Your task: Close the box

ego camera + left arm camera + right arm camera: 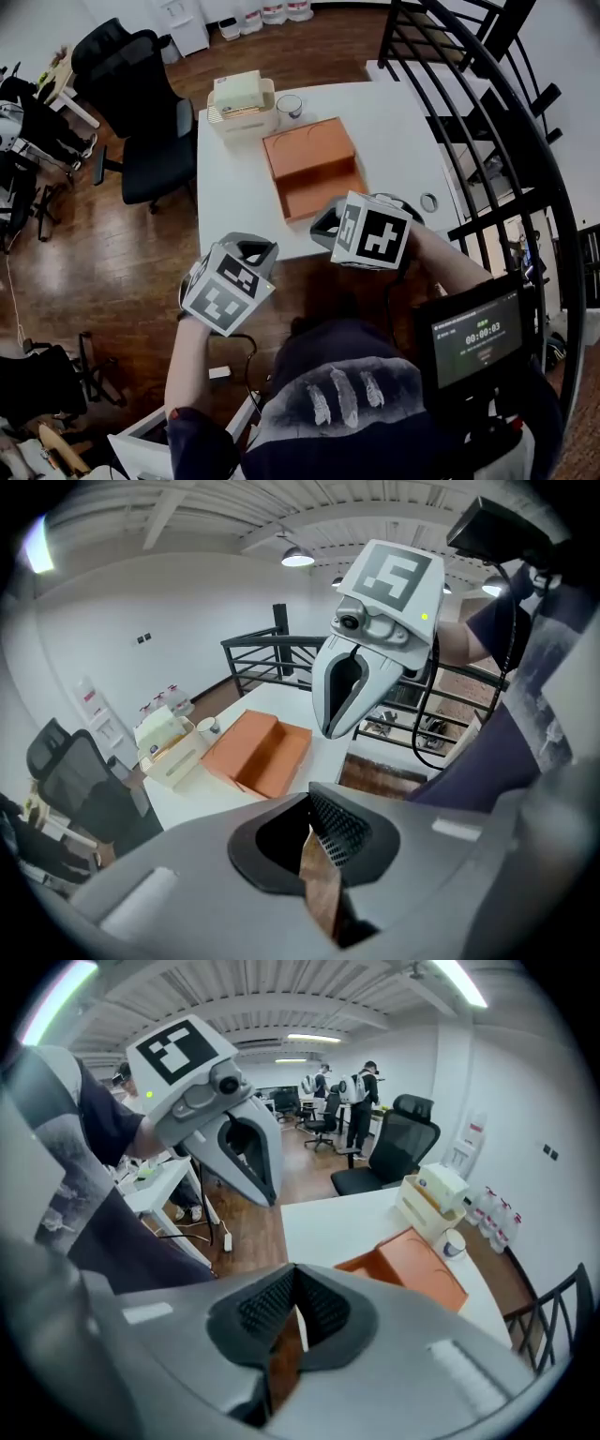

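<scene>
Your box [314, 169] lies open upward, long side across the table [234, 192]; left gripper [316, 834] and right gripper [294, 1313] closed, empty.

Box [312, 167]: orange, rectangular, looks like cardboard. Open, with lid folded back flat and joined to base along one long side, so the two halves lie side by side. Near half is the tray: low walls, bare orange floor. Far half looks shallower. Rests flat on white table [234, 206], near middle, slightly skewed to table edges.
</scene>
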### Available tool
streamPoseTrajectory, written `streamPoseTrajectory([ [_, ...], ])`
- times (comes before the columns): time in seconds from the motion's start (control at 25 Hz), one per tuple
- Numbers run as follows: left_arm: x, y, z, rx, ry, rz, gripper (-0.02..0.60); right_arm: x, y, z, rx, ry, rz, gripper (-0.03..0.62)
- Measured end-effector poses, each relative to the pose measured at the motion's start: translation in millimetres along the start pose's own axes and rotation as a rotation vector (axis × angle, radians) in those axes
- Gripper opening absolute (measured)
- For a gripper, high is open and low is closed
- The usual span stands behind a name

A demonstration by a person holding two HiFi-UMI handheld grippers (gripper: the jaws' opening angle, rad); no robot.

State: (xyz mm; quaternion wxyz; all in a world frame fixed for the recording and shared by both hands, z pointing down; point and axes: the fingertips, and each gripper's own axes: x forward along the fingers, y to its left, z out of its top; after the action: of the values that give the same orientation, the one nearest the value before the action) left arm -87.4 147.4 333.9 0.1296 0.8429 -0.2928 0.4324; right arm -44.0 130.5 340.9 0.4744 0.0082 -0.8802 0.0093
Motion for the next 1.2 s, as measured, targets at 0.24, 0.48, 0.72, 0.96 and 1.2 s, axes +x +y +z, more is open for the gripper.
streamPoseTrajectory([
  [0.24,26.3,-4.0,29.3,-0.034,0.084,0.024,0.015,-23.3,-25.8,-34.6,-0.126,0.063,0.045,0.005],
  [0.48,65.4,-7.6,33.8,-0.044,0.172,-0.052,0.014,-18.2,-47.5,-67.9,-0.161,0.120,0.101,0.005],
  [0.72,89.3,12.7,29.9,-0.044,0.204,-0.116,0.014,-2.1,-74.4,-72.8,-0.145,0.158,0.071,0.005],
  [0.96,111.7,44.1,34.7,-0.013,0.207,-0.169,0.014,17.5,-107.3,-80.0,-0.119,0.264,0.009,0.005],
  [1.2,138.2,38.6,19.1,0.009,0.201,-0.278,0.014,52.8,-97.2,-88.2,-0.049,0.285,0.031,0.005],
])
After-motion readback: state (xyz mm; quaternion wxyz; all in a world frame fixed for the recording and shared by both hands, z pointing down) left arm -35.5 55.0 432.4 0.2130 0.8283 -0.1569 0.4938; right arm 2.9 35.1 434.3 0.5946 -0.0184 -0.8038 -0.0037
